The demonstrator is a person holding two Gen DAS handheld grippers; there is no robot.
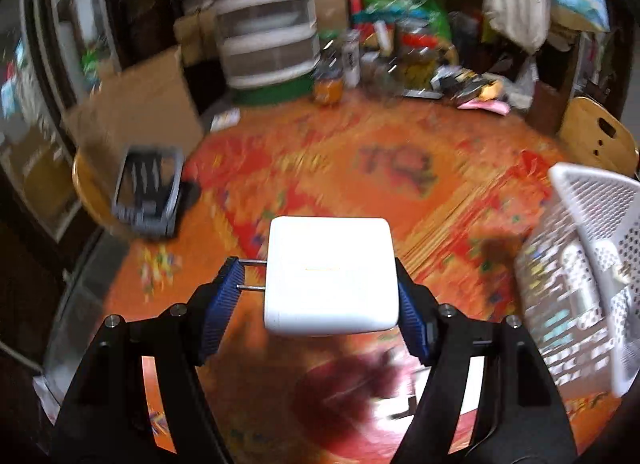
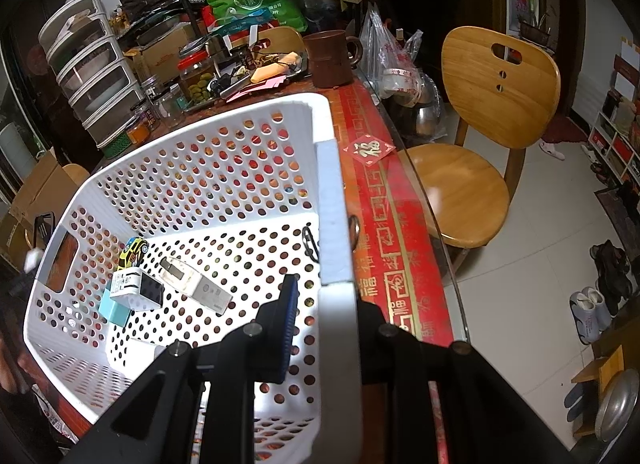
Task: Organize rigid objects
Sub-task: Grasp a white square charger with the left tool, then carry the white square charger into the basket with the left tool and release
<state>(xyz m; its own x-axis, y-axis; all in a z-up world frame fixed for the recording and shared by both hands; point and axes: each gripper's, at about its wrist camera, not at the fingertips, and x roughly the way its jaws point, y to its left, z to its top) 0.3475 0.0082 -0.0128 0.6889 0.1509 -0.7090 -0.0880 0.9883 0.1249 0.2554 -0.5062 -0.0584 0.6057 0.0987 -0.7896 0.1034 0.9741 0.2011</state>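
Over the orange patterned tablecloth, your left gripper is clamped on the white charger, prongs against the left pad. Your right gripper pinches the white perforated basket wall, holding small boxes and a toy car.

Ahead of the left gripper the orange tabletop lies open up to the cluttered far edge; the white perforated basket walls its right side. The basket's open top gives access; small boxes crowd its left floor.
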